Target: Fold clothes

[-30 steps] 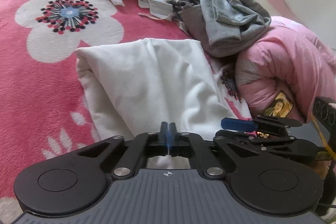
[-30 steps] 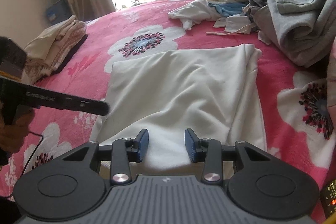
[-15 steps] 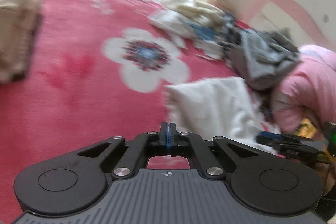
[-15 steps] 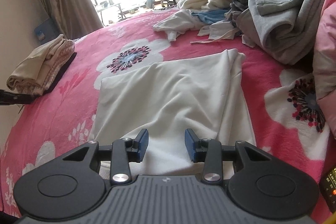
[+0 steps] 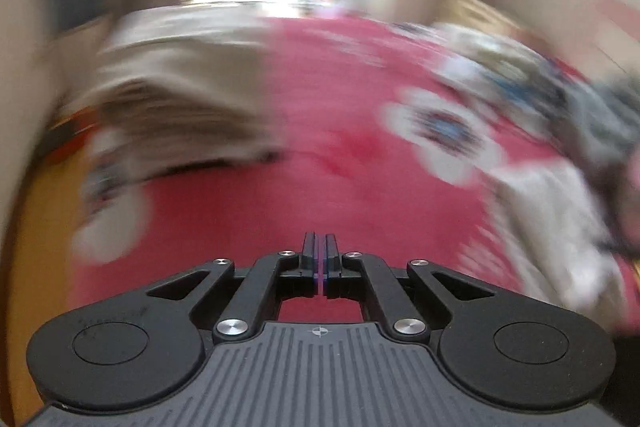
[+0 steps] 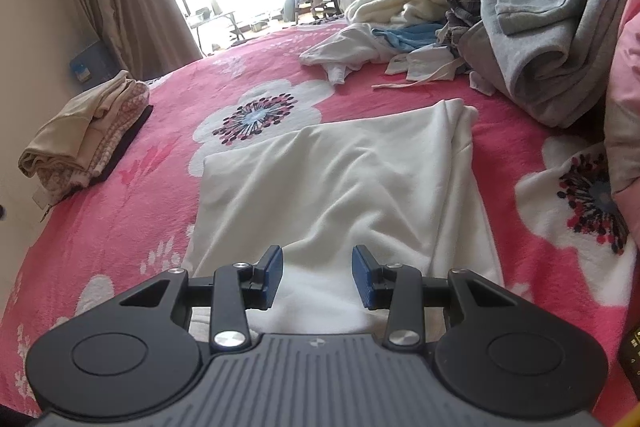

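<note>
R claw (image 6: 317, 277), jaws apart & empty, hangs just over near edge of white garment (image 6: 340, 183) ahead; L claw (image 5: 319, 259), empty, jaws just opening, garment off to its R: best bring both to near corners, grip evenly, fold away.

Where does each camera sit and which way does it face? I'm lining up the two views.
Left wrist: on the left gripper, fingers opening, empty; blurred, facing across the pink blanket.
Right wrist: on the right gripper, fingers apart, over the white garment.
Shared: blanket, white garment, folded stack.
</note>
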